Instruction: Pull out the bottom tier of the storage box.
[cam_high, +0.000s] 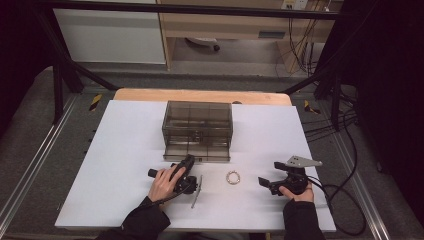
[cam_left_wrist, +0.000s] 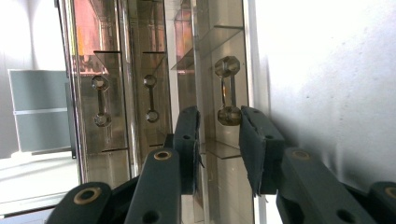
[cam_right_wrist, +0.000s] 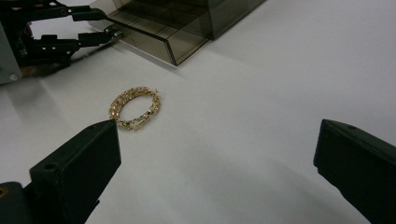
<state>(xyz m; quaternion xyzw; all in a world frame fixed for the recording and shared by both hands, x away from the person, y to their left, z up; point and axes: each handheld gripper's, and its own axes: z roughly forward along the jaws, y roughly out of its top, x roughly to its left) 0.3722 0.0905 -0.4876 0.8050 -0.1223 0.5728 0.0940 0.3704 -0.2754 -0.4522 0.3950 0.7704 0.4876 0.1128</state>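
Observation:
A smoky see-through drawer cabinet (cam_high: 197, 127) stands at the table's middle, and its bottom drawer (cam_high: 197, 156) is pulled out a little toward me. My left gripper (cam_high: 190, 160) reaches the drawer front, rolled on its side. In the left gripper view its jaws (cam_left_wrist: 219, 126) straddle one knob of the drawer handle (cam_left_wrist: 229, 93); one pad is against the knob and a gap shows on the other side. A gold bracelet (cam_high: 233, 177) lies flat on the white tabletop between my hands. My right gripper (cam_high: 270, 173) rests right of the bracelet (cam_right_wrist: 135, 108), wide open (cam_right_wrist: 217, 140) with nothing between its pads.
The cabinet has two more closed drawers with the same handles (cam_left_wrist: 150, 98). The white table surface (cam_high: 125, 150) ends at a wooden edge (cam_high: 200, 95) behind the cabinet. A black cable (cam_high: 345, 200) trails off the right side. Black frame bars (cam_high: 65, 55) stand at the far corners.

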